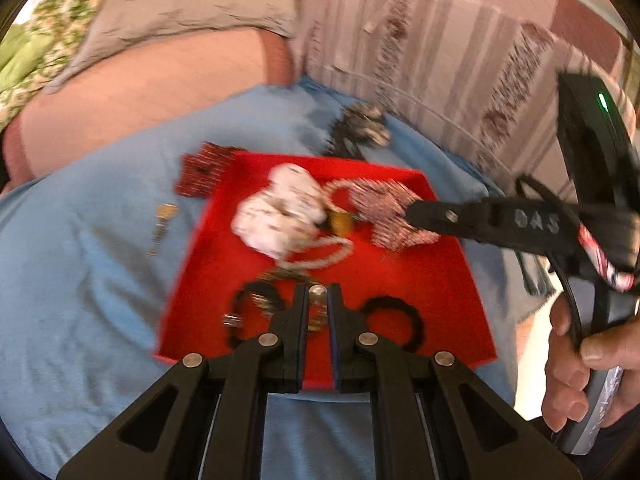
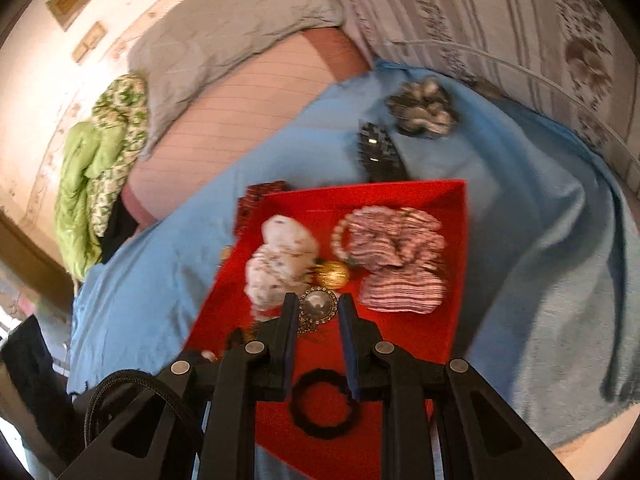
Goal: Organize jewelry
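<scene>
A red tray (image 1: 424, 292) (image 2: 420, 328) lies on a blue cloth. It holds a white scrunchie (image 1: 280, 212) (image 2: 280, 264), a pink striped scrunchie (image 1: 384, 208) (image 2: 396, 256), a gold ball (image 2: 334, 274), a round silver brooch (image 2: 316, 304) (image 1: 318, 294) and black hair ties (image 1: 396, 320) (image 2: 324, 406). My left gripper (image 1: 318, 300) is nearly shut around the brooch piece. My right gripper (image 2: 320, 312) is open above the tray, its fingertips either side of the brooch; it also shows in the left wrist view (image 1: 416, 210) over the pink scrunchie.
On the blue cloth (image 1: 80, 280) outside the tray lie a dark red beaded piece (image 1: 204, 172), a small gold earring (image 1: 162, 224), a black studded band (image 2: 378, 152) and a grey scrunchie (image 2: 424, 108). Pillows and a striped bedsheet lie behind.
</scene>
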Action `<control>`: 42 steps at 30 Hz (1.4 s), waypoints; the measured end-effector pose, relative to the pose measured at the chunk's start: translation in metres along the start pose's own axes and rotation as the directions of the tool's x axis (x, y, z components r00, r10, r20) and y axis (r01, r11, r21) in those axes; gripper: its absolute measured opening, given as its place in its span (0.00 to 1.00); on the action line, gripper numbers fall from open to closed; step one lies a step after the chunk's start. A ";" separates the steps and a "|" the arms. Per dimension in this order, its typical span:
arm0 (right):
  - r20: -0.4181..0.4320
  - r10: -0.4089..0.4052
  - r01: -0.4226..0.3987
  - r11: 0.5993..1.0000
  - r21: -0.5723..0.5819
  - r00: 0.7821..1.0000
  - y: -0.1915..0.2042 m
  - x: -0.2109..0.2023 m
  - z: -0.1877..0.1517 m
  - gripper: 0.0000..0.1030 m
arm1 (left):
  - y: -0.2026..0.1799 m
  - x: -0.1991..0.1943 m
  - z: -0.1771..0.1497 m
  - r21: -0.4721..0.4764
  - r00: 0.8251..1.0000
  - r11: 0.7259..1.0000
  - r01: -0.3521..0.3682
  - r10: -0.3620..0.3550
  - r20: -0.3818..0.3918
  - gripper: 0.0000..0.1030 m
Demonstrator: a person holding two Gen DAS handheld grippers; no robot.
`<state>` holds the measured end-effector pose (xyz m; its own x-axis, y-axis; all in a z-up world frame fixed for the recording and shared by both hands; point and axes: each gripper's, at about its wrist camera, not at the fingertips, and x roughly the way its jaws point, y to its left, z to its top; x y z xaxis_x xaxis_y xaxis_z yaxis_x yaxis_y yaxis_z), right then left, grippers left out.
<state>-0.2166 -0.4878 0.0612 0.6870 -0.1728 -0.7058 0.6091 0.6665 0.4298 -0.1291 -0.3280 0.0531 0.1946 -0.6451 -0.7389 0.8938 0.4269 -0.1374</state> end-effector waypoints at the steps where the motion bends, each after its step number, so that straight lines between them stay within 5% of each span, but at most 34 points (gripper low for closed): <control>1: -0.010 -0.006 0.006 1.000 0.011 1.000 -0.005 0.002 0.000 0.21 | -0.005 0.004 -0.001 0.009 1.000 1.000 0.002 -0.002 -0.008 0.08; 12: -0.088 -0.034 0.040 0.997 0.070 0.996 -0.025 0.018 -0.004 0.23 | -0.019 0.028 -0.007 0.020 0.998 1.000 -0.001 0.002 -0.061 0.08; 26: -0.049 -0.060 0.063 0.996 0.056 0.997 -0.019 0.011 0.000 0.26 | -0.019 0.024 -0.008 0.022 0.998 1.000 -0.016 0.017 -0.052 0.10; 29: -0.029 -0.072 0.073 0.997 0.039 0.997 -0.013 0.007 0.000 0.27 | -0.017 0.019 -0.007 0.013 0.999 1.000 -0.027 0.028 -0.034 0.34; 36: 0.044 -0.126 0.126 0.992 0.012 0.991 -0.004 -0.007 0.000 0.41 | -0.013 0.008 -0.006 0.000 0.999 0.999 -0.042 0.042 -0.013 0.39; 42: 0.160 -0.219 0.227 0.973 -0.036 0.963 0.008 -0.032 -0.009 0.58 | -0.011 -0.027 -0.015 0.004 0.993 0.994 -0.107 0.106 0.052 0.71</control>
<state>-0.2370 -0.4709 0.0821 0.5914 -0.4279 -0.6834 0.7345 0.6357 0.2376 -0.1500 -0.3062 0.0648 0.3092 -0.6283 -0.7139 0.8694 0.4909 -0.0555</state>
